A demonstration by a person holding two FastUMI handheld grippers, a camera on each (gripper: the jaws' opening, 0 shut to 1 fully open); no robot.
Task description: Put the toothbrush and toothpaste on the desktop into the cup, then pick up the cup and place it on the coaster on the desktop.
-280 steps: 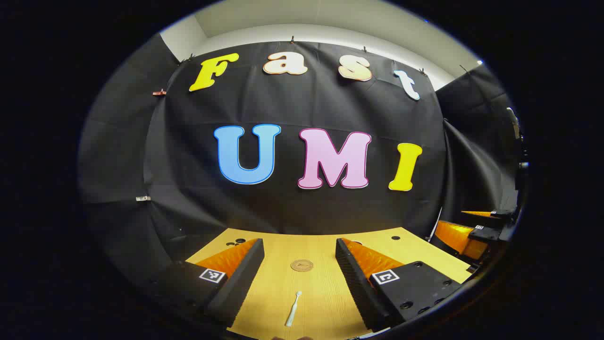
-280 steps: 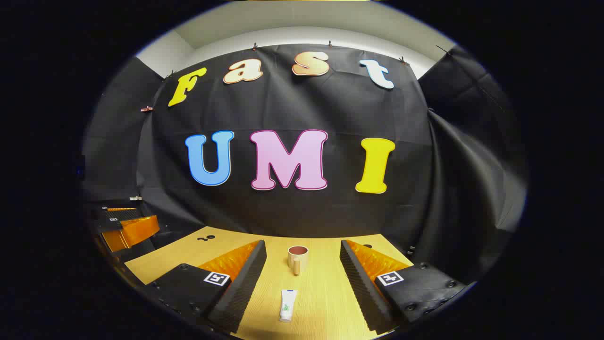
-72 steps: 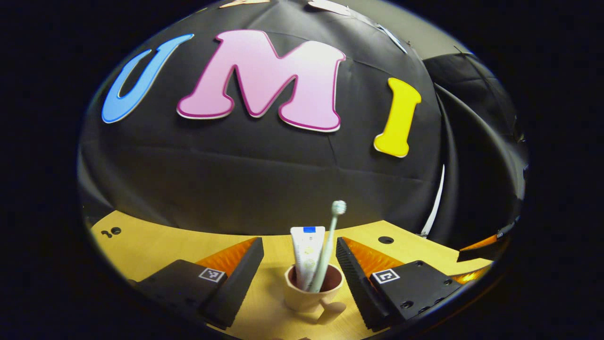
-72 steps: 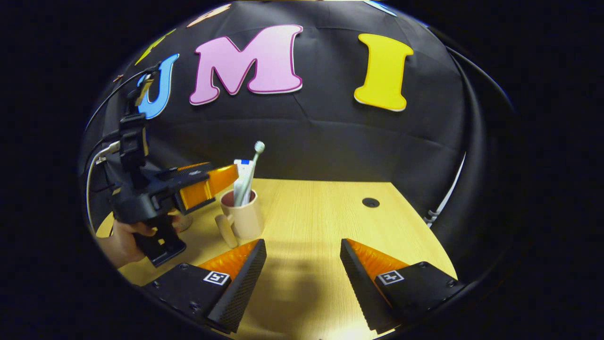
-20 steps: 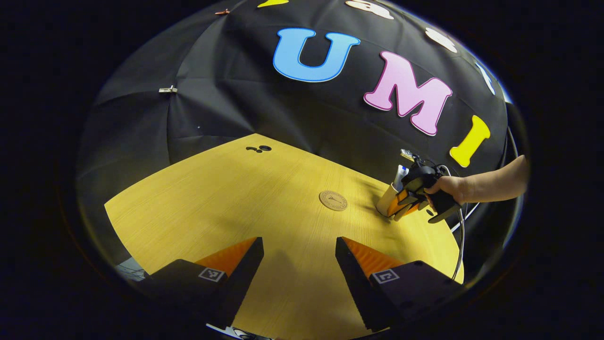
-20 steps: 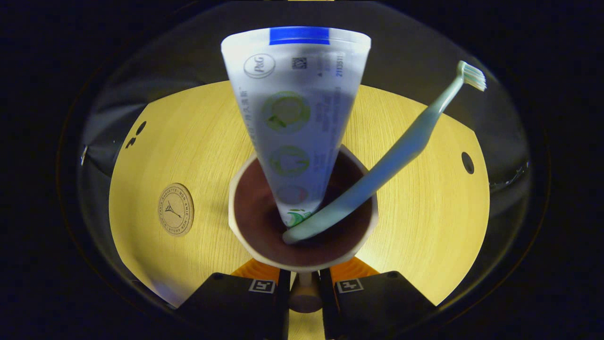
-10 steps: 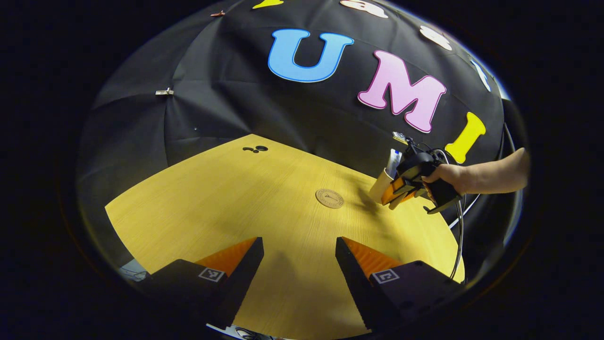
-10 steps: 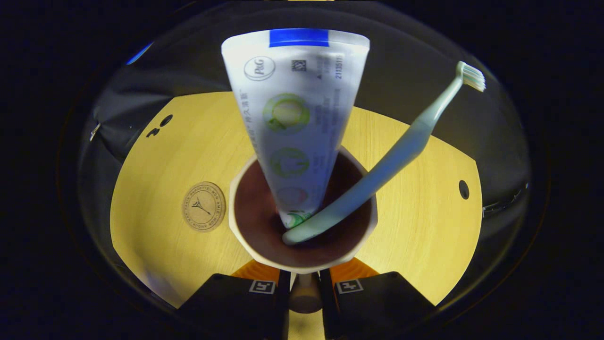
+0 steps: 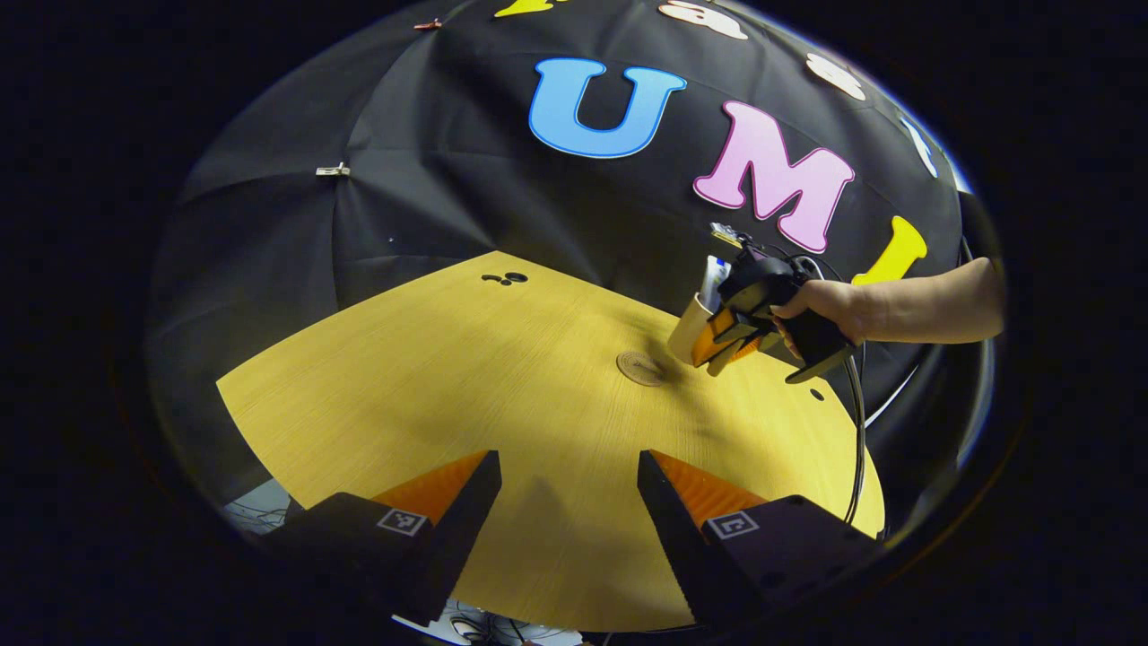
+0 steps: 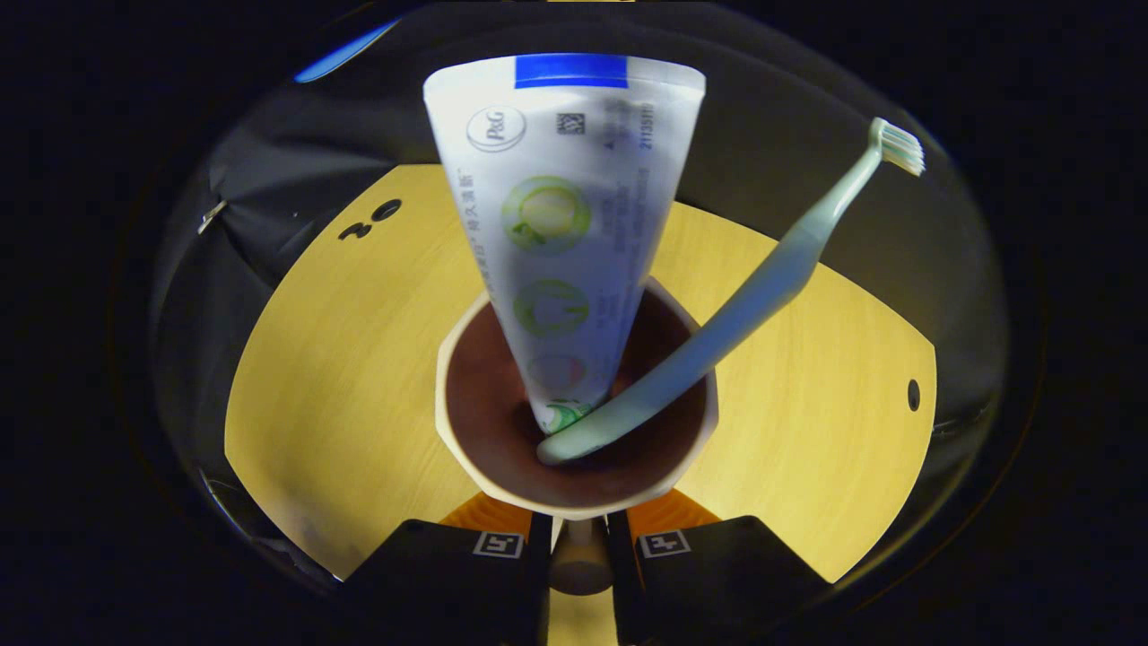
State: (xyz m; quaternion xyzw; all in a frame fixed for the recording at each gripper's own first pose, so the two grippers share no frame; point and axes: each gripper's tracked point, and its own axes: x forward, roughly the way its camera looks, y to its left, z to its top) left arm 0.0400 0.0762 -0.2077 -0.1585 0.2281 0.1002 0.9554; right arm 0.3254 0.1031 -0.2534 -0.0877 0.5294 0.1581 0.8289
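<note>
Two views, left gripper view first. Left gripper (image 9: 568, 511) hangs over the near edge of the desktop (image 9: 430, 386), jaws wide, nothing between them, well apart from the action. Across the desk a hand (image 9: 830, 305) carries the right gripper (image 9: 722, 336) with the cup (image 9: 686, 327) clamped at its tip. Cup is off the wood, tilted, mouth up and leaning toward the wall. Coaster (image 9: 641, 368) lies flat on the desktop just beside and below the cup's base, partly in its shadow. Key relation: cup base looks nearly over the coaster, slightly to its far-right side from this angle; right gripper is clearly the nearer one, left is not a candidate.

Right gripper view. Right gripper (image 10: 578, 561) has its jaws narrow, both fingers pressed on the cup's handle (image 10: 578, 565), which sits dead centre between them. Cup (image 10: 466, 431) extends straight ahead of the jaws, so the camera looks into its dark inside. Toothpaste (image 10: 565, 224) stands in it, crimped end up, long axis along the gripper's forward line. Toothbrush (image 10: 744, 305) leans against the rim to the right, bristles up.

Judgement: loading done; what's left is a short shift, level the cup, lower onto the coaster. Risk: off-centre landing, since the cup body blocks this camera's line to the target.
</note>
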